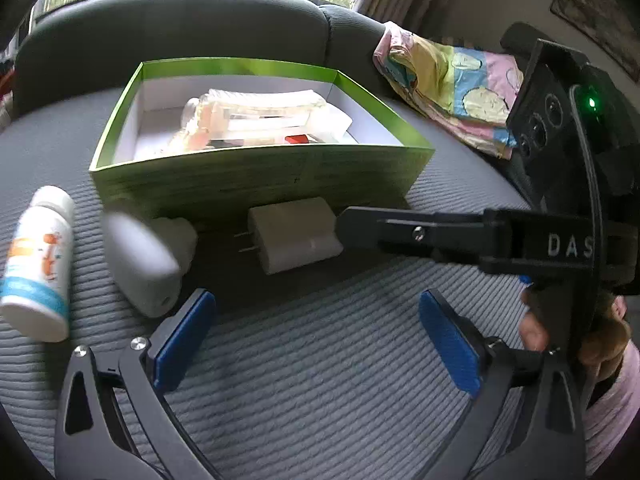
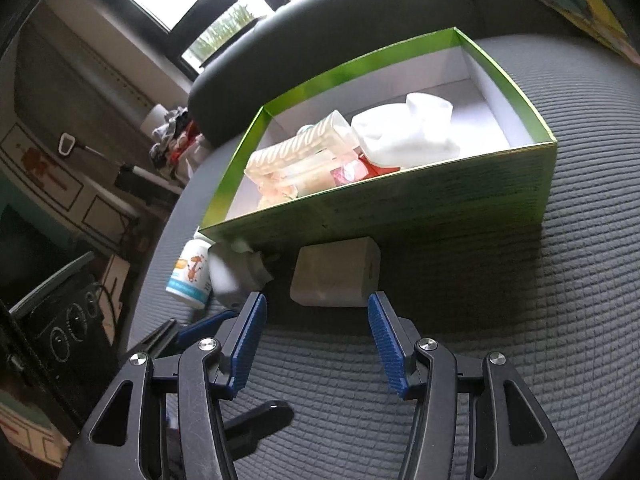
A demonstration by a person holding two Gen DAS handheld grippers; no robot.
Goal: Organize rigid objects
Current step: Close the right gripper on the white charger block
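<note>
On grey ribbed sofa seat point(image 1: 320, 360): green cardboard box point(image 1: 260, 184), open-topped, holding clear plastic case point(image 1: 256, 114), white cloth point(image 2: 408, 132), red item. Just near of box's front wall, white plug-in charger point(image 1: 294, 234) lies on side, prongs pointing left. Left of it, white adapter point(image 1: 144, 260), then white bottle with blue band point(image 1: 38, 264) lying down. Right gripper point(image 2: 316, 312) spread, pads flanking charger's near end, not touching. Left gripper point(image 1: 316, 308) spread wide, empty, near of charger.
</note>
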